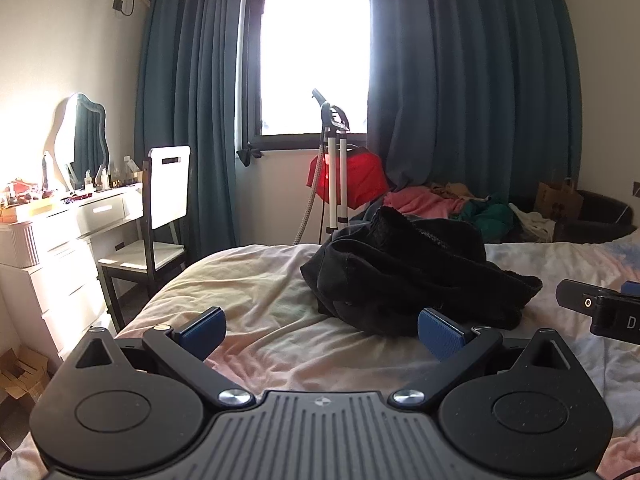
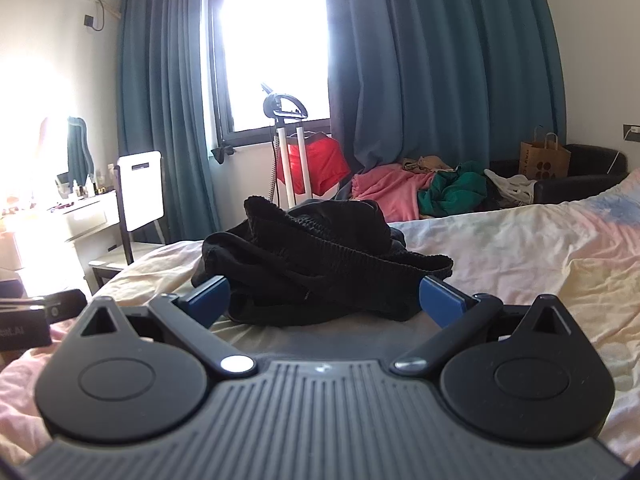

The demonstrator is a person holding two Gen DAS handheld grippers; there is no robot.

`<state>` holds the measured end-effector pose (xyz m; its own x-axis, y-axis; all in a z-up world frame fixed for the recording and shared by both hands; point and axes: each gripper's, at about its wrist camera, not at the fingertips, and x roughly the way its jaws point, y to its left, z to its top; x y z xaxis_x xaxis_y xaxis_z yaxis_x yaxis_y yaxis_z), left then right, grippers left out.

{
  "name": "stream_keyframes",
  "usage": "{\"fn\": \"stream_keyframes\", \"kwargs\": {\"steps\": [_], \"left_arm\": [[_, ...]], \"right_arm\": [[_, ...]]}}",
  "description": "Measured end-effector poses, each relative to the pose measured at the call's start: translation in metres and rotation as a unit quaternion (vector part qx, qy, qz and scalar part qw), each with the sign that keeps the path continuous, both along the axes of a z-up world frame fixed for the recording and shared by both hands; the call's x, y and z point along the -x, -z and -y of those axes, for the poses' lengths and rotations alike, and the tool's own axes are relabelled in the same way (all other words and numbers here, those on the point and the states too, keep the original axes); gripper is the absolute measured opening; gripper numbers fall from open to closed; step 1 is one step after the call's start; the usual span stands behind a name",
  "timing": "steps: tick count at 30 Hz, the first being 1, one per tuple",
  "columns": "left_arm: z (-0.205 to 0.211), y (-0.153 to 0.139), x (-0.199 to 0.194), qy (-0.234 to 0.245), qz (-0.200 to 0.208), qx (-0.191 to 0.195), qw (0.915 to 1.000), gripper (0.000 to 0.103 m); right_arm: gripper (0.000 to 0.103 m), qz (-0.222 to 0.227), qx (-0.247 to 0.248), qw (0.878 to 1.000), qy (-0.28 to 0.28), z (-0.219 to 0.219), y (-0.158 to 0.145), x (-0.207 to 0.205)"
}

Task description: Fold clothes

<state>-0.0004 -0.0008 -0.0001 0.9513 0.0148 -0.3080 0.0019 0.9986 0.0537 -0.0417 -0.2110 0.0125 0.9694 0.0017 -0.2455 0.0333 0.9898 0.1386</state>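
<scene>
The bed [image 2: 520, 248], under a pale crumpled sheet washed with pink and yellow, fills the near half of the room, and a heap of black clothing [image 2: 312, 256] sits bunched on it toward the foot, not yet spread or folded. Beyond it a pile of pink and green clothes [image 2: 424, 192] lies against the teal curtains, with a garment steamer stand [image 2: 294, 152] in front of the window.

The heap runs long from side to side, across the line of both tools. It lies straight ahead of the right gripper [image 2: 324, 300], whose blue pads [image 2: 440, 300] stand spread wide on either side of the near edge with nothing pinched between them. The left gripper [image 1: 320, 332] is likewise spread and empty, but the heap lies ahead and off to its right, so I judge the right hand the nearer and better lined up for a first pull.

The left view shows bare sheet directly before its own fingers and the tip of the other tool at the right edge. The right view shows the heap's ribbed hem trailing rightward, and a white-backed chair [image 2: 140, 188] beside the dresser.
</scene>
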Motion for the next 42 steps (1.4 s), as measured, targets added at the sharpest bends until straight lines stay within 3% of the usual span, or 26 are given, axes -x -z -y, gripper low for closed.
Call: {"fn": "stream_keyframes", "kwargs": {"steps": [6,11,22,42], "left_arm": [[0.005,-0.003,-0.002,0.005,-0.024,0.004,0.9997,0.103],[-0.006,-0.003,0.007,0.002,-0.007,0.025,0.9996,0.103],[-0.003,-0.005,0.016,0.003,0.004,0.023,0.9997,0.103],[-0.008,-0.008,0.014,0.002,-0.005,0.038,0.9993,0.103]], "right_arm": [[0.103,-0.005,-0.003,1.000,0.000,0.006,-0.001,0.002],[0.103,0.012,0.018,1.000,0.004,-0.006,-0.004,0.008],[0.103,0.009,0.023,1.000,0.003,-0.010,-0.006,0.007],[0.103,0.003,0.017,1.000,0.009,-0.010,0.000,0.005]]}}
